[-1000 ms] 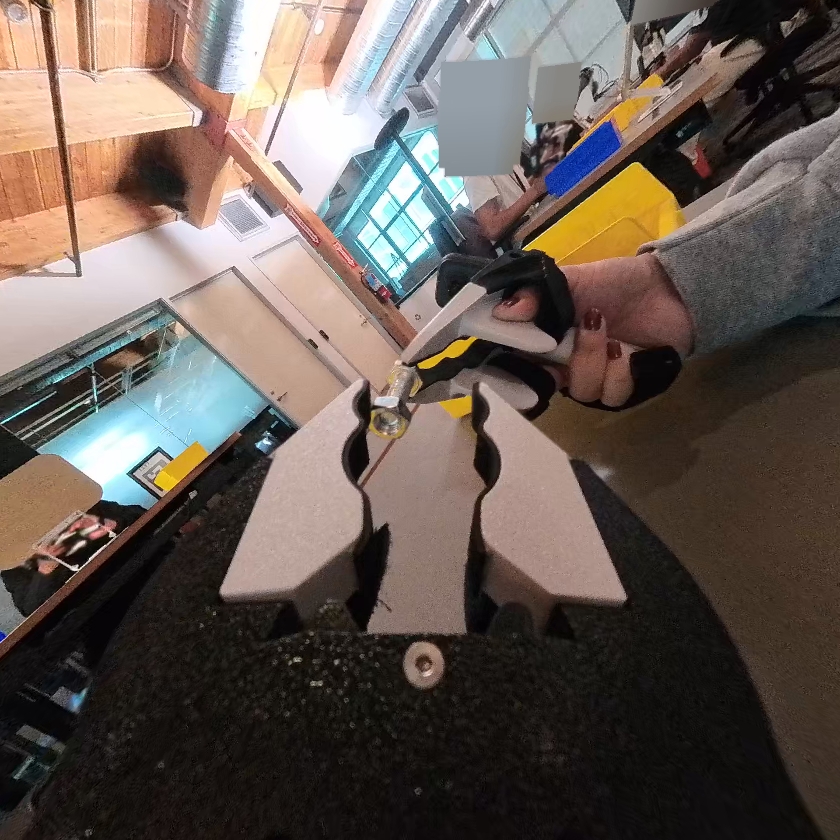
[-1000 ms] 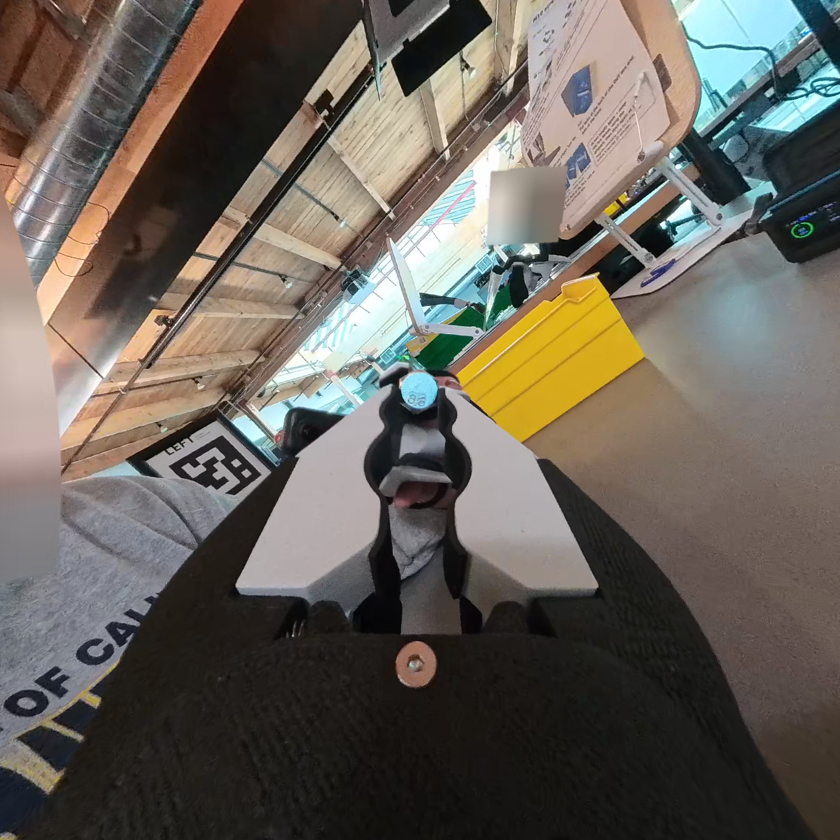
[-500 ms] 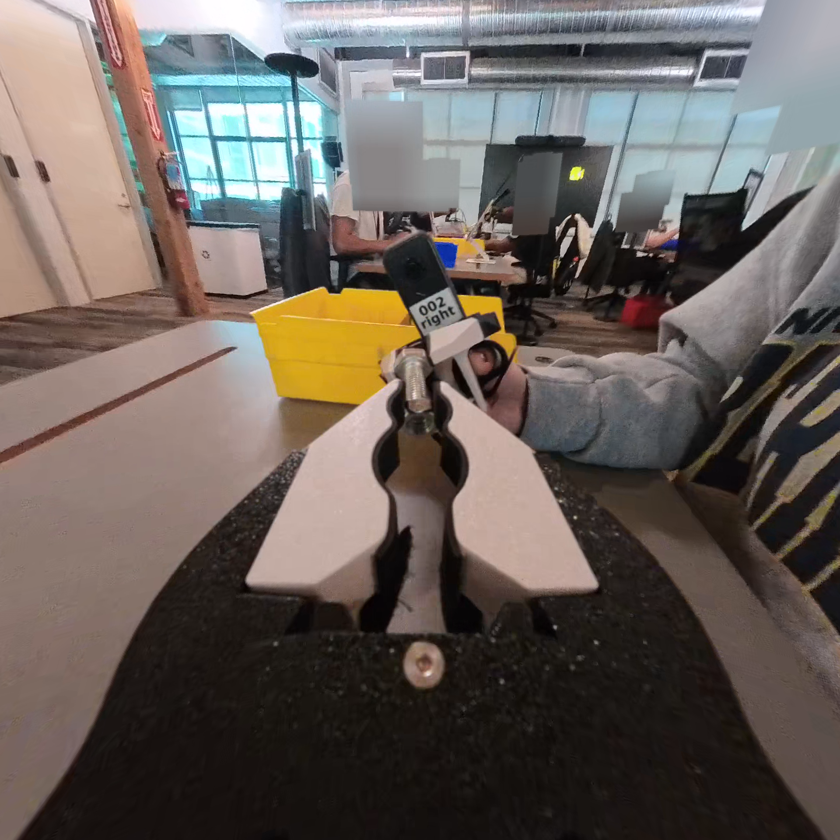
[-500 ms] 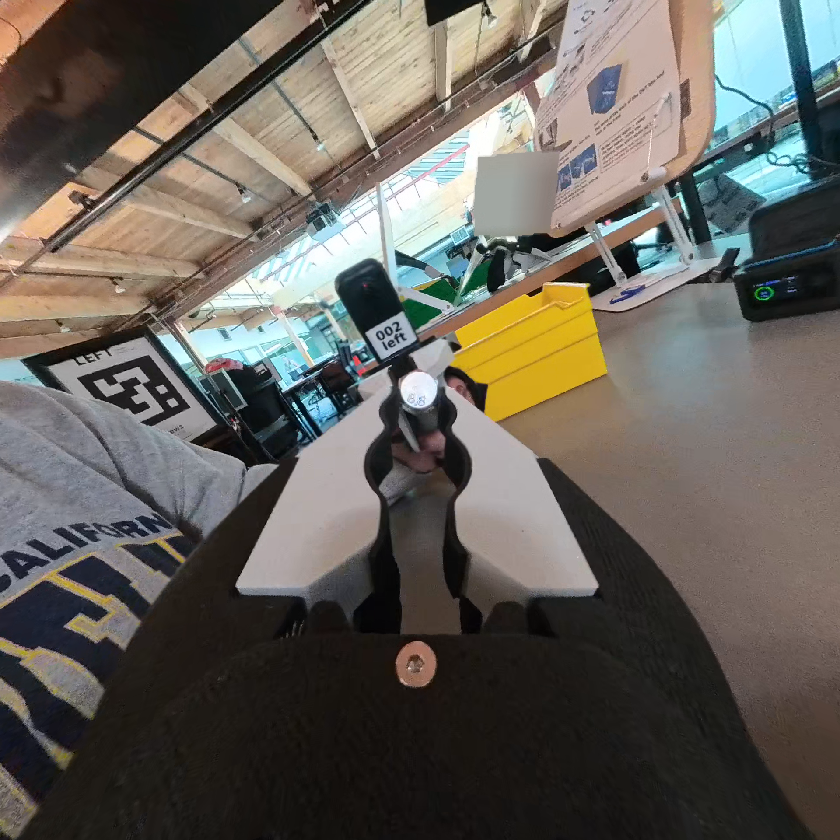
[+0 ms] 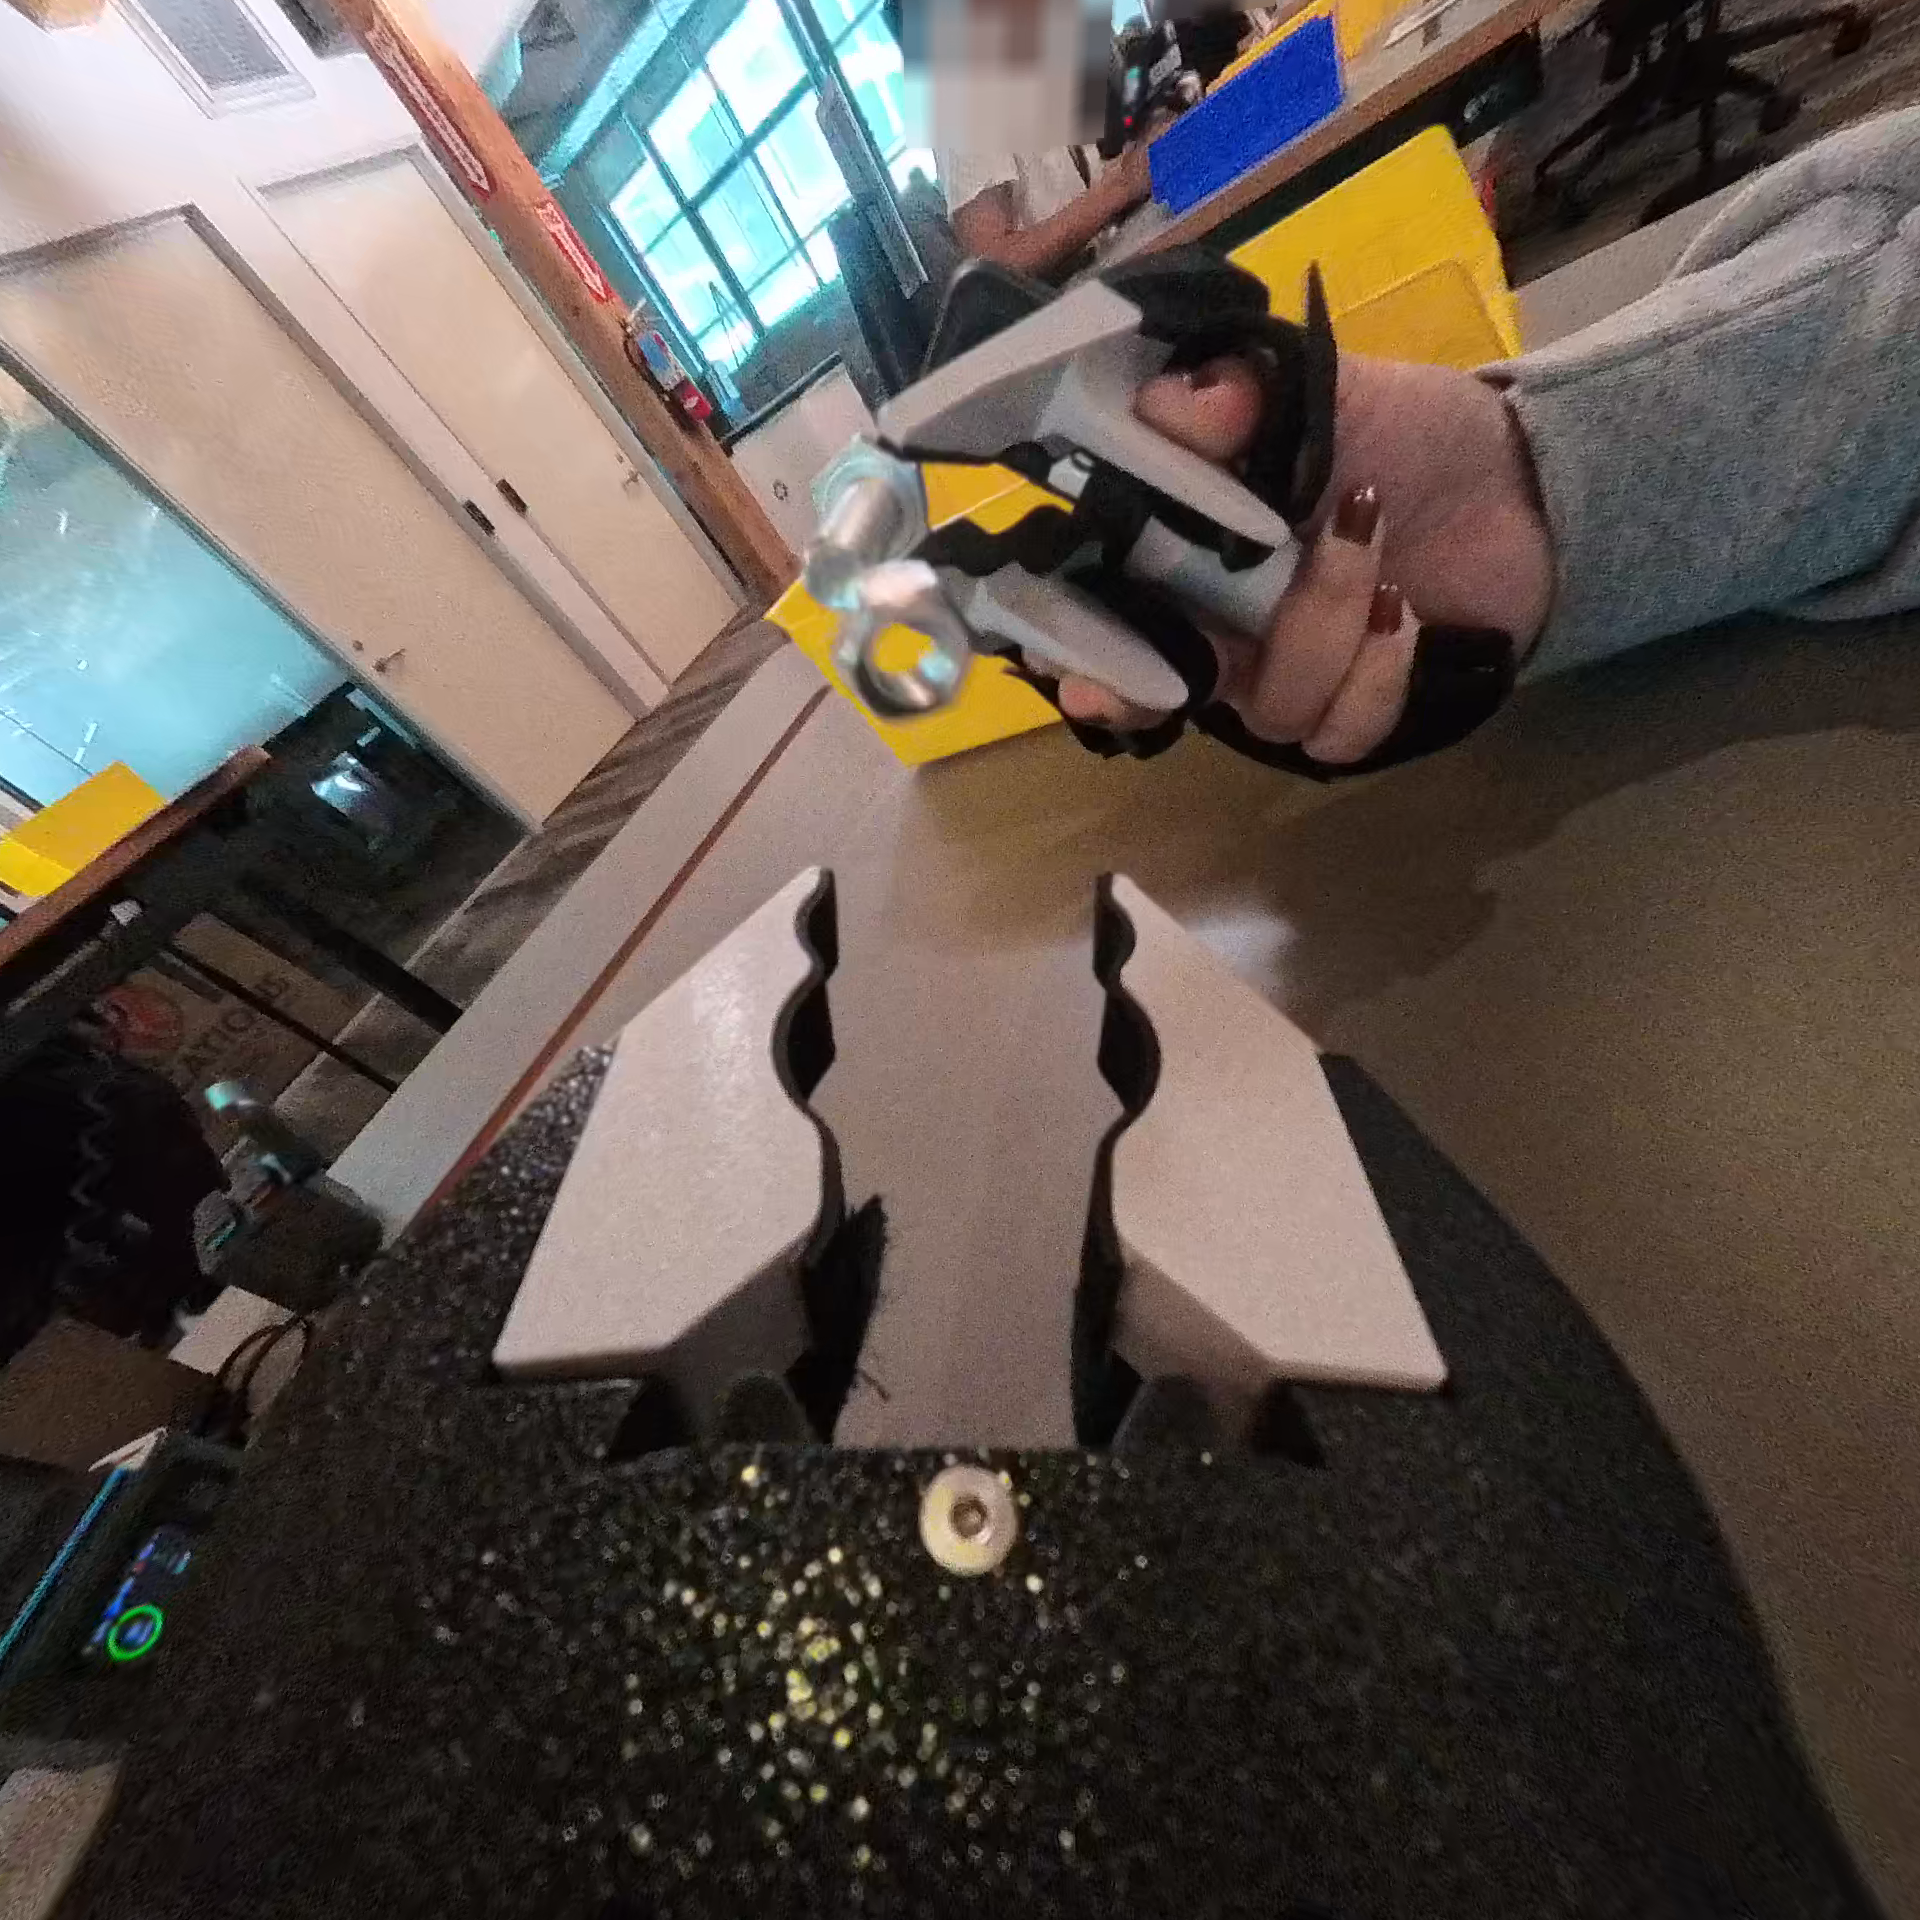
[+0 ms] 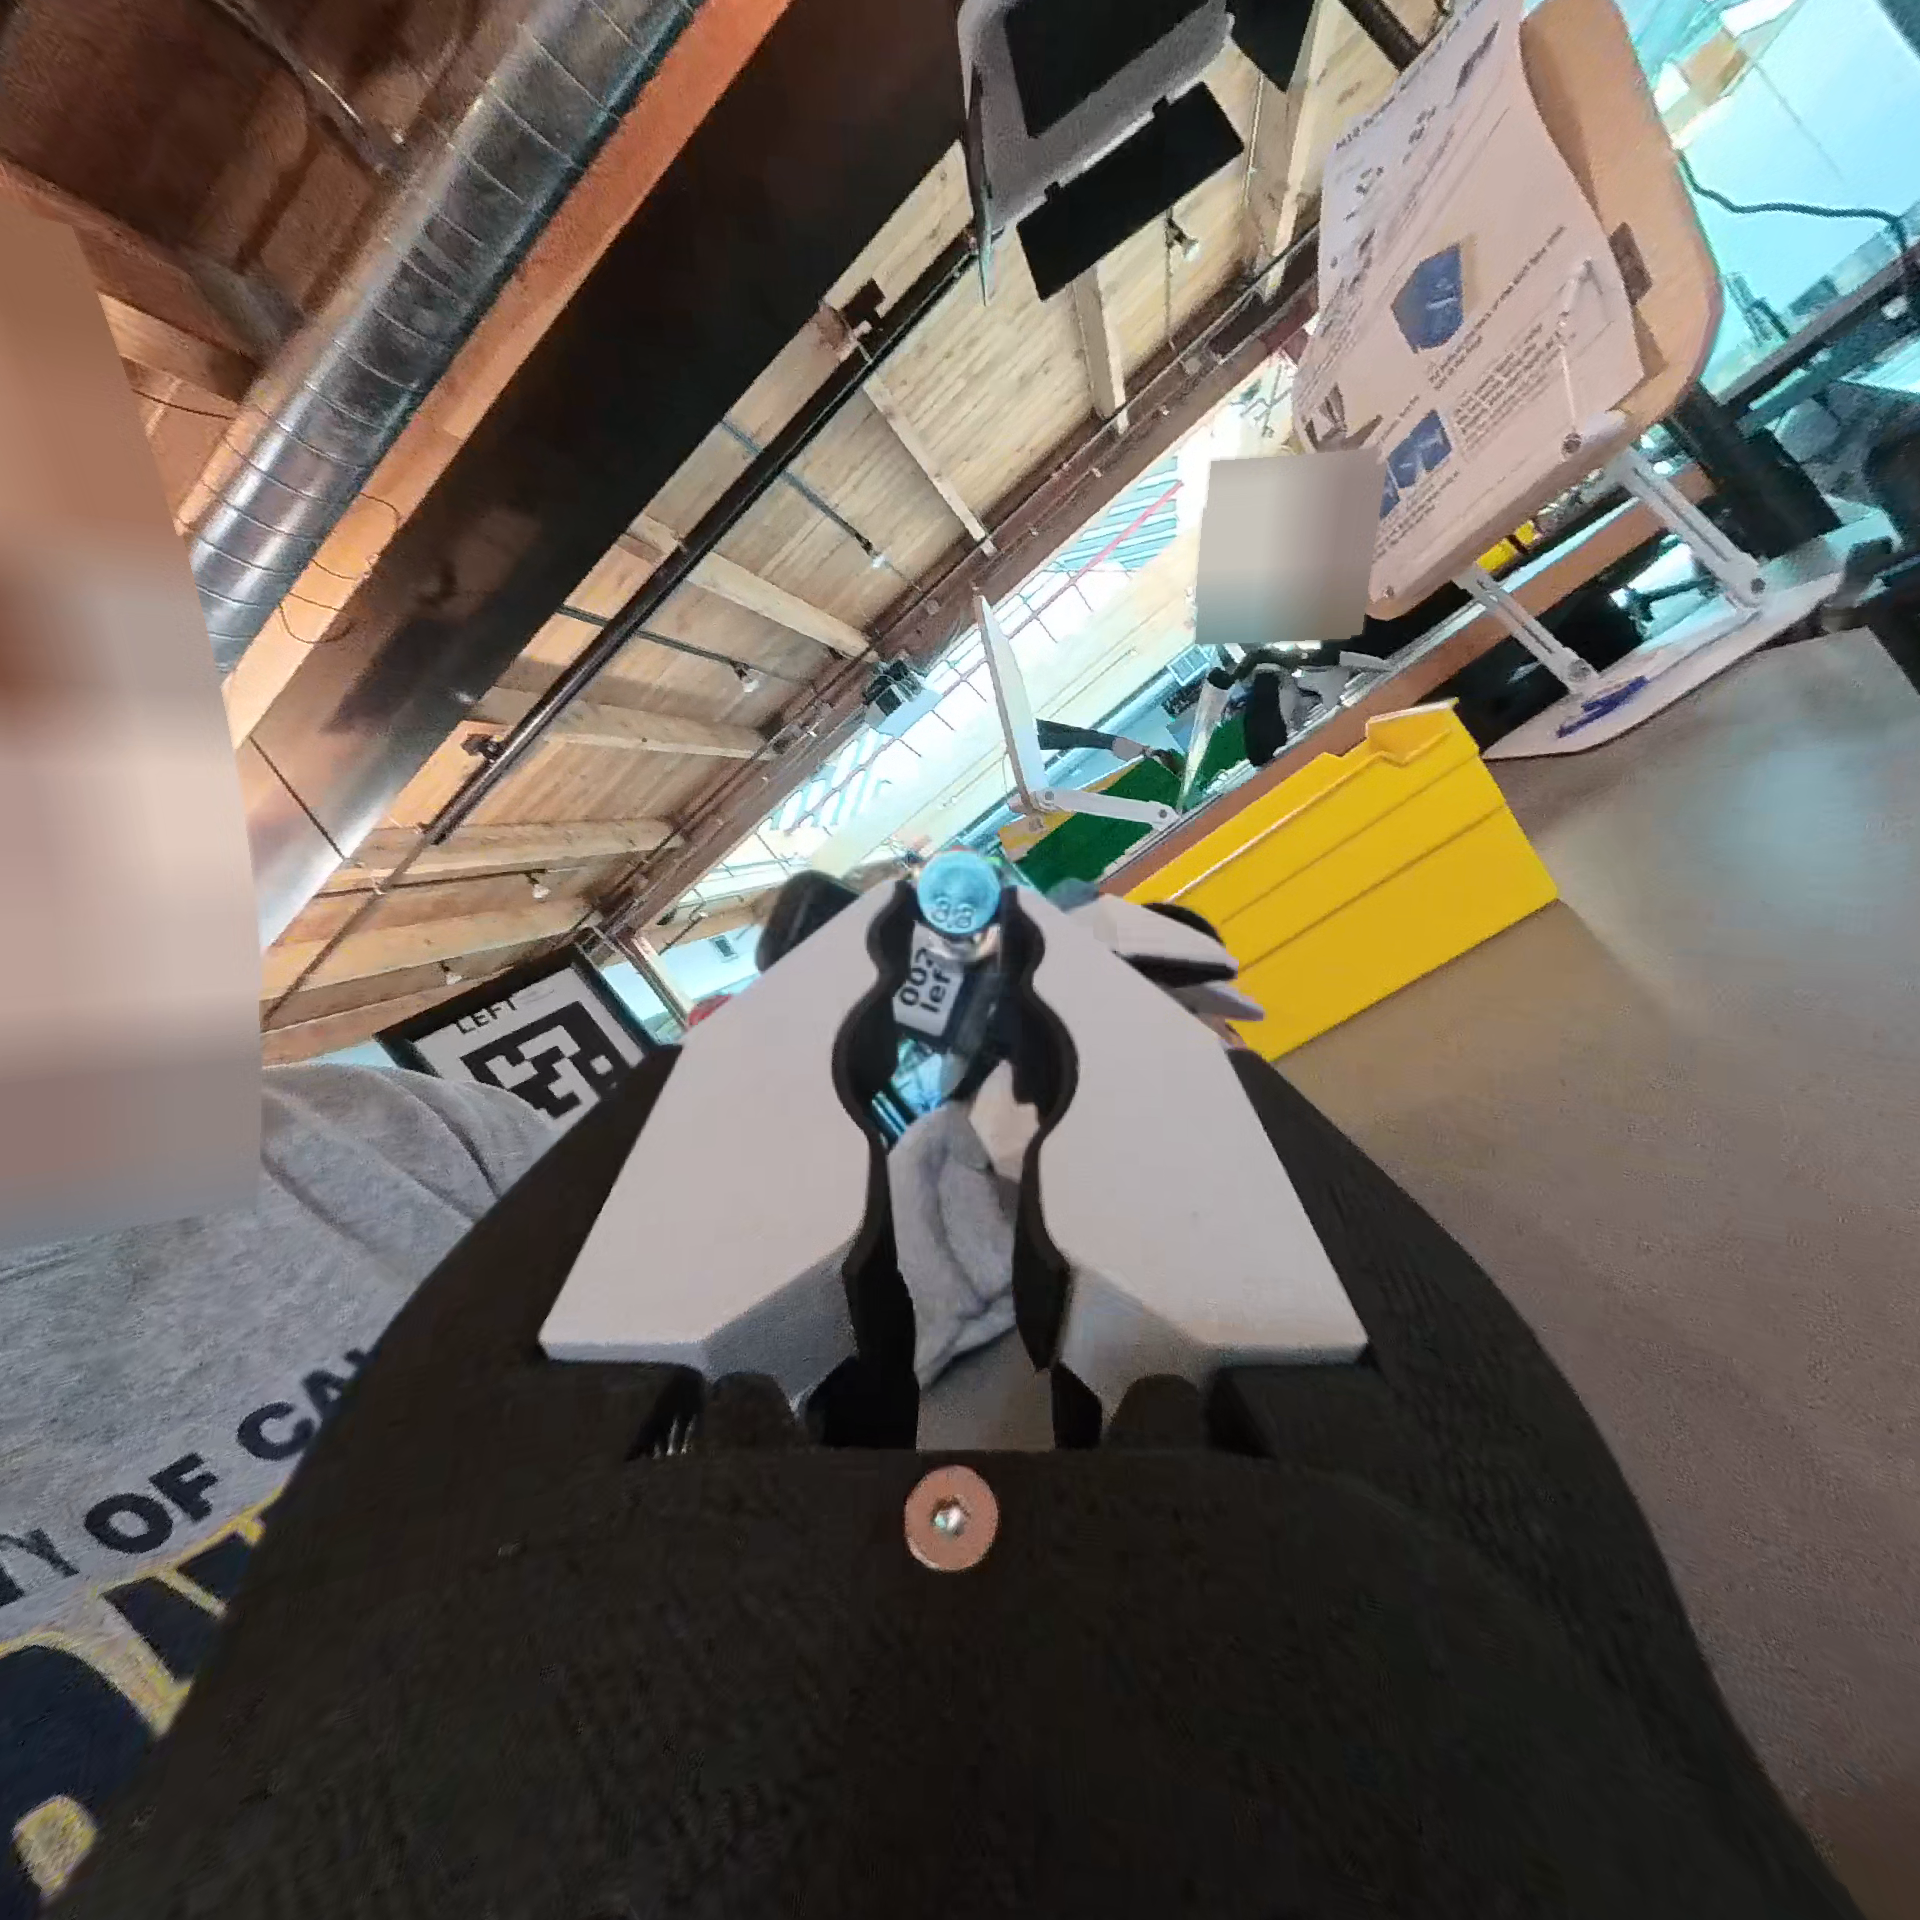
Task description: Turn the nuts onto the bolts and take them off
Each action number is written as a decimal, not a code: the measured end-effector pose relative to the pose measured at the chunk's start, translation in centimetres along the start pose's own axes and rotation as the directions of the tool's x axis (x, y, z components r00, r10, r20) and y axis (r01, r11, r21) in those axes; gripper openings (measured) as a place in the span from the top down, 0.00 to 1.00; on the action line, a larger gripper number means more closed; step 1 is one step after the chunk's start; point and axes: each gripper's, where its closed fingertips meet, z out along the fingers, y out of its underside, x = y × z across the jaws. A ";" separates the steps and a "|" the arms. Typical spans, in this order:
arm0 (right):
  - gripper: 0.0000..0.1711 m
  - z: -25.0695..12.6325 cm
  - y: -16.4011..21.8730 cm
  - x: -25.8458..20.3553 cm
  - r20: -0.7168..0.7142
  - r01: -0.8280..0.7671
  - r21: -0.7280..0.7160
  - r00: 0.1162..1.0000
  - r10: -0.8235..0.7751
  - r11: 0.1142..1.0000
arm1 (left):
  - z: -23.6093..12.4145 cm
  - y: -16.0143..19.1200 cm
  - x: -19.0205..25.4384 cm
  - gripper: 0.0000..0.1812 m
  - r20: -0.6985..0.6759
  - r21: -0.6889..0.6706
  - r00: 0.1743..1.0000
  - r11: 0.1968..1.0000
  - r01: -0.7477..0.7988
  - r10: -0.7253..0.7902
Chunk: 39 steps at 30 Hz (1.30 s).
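In the left wrist view my left gripper (image 5: 961, 920) is open and empty, low over the tan table (image 5: 1558, 1039). Beyond and above it, a hand holds my right gripper (image 5: 909, 504), shut on a silver bolt (image 5: 857, 520). A silver hex nut (image 5: 904, 655) sits tilted at the bolt's free end; I cannot tell whether it is on the thread. In the right wrist view my right gripper (image 6: 961, 920) is shut on the bolt, whose round head (image 6: 961, 899) faces the camera. The left gripper's fingers (image 6: 1174, 956) show just behind it.
A yellow bin (image 5: 1382, 239) stands on the table behind the right gripper; it also shows in the right wrist view (image 6: 1351, 862). A poster board on a white stand (image 6: 1455, 312) is at the far right. A grey sleeve (image 5: 1714, 416) reaches in from the right.
My left gripper, closed around the nut on the bolt half a second ago, has opened and drawn back and down. The right gripper still holds the bolt. Both views have rolled.
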 end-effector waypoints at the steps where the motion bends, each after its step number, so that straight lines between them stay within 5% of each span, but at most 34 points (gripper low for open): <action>1: 0.92 -0.1 0.1 0.2 -0.018 0.010 -0.011 1.000 -0.010 1.000 | 0.0 -0.5 -0.1 0.72 0.019 0.032 1.000 0.999 -0.014 0.014; 5: 0.92 -0.3 0.4 1.0 -0.053 -0.002 -0.022 0.999 0.001 1.000 | -0.5 -2.6 0.1 0.74 0.075 0.114 0.992 0.988 -0.107 0.098; 7: 0.92 -0.5 0.7 1.5 -0.075 0.009 -0.040 0.997 -0.012 0.999 | -0.1 -1.0 0.2 0.91 0.042 0.029 0.996 0.996 -0.083 0.082; 11: 0.92 -0.9 0.7 2.3 -0.111 0.046 -0.045 0.993 -0.050 0.998 | 0.2 1.8 -0.4 1.00 0.018 -0.100 1.000 0.995 0.026 -0.025; 14: 0.91 -1.1 0.1 2.4 -0.167 0.215 -0.042 0.961 -0.219 0.976 | -0.1 2.8 -1.8 1.00 0.090 -0.126 0.993 0.988 0.085 -0.074; 19: 0.92 -0.8 0.7 3.0 -0.299 0.532 -0.131 0.783 -0.545 0.836 | -0.7 4.0 -4.1 1.00 0.254 -0.172 0.967 0.984 0.044 0.001; 25: 0.91 0.0 1.9 2.5 -0.300 0.627 -0.254 0.673 -0.676 0.736 | -0.6 3.5 -4.6 1.00 0.322 -0.147 0.942 0.988 -0.046 0.092; 31: 0.91 -1.7 -5.1 -7.4 -0.432 0.753 -0.260 0.470 -0.770 0.605 | -0.5 3.3 -4.6 1.00 0.323 -0.134 0.940 0.989 -0.067 0.107; 34: 0.91 -8.4 -9.8 -7.1 -0.585 0.619 -0.433 0.361 -0.727 0.655 | -0.3 3.1 -4.5 1.00 0.317 -0.129 0.941 0.989 -0.077 0.115; 37: 0.91 -18.4 -12.1 -1.8 -0.729 0.182 -0.613 0.243 -0.640 0.768 | 0.0 3.2 -4.3 1.00 0.307 -0.141 0.942 0.985 -0.098 0.137; 39: 0.91 -23.5 -12.3 1.5 -0.752 -0.088 -0.653 0.191 -0.631 0.752 | 0.2 3.2 -4.1 1.00 0.295 -0.148 0.943 0.982 -0.116 0.156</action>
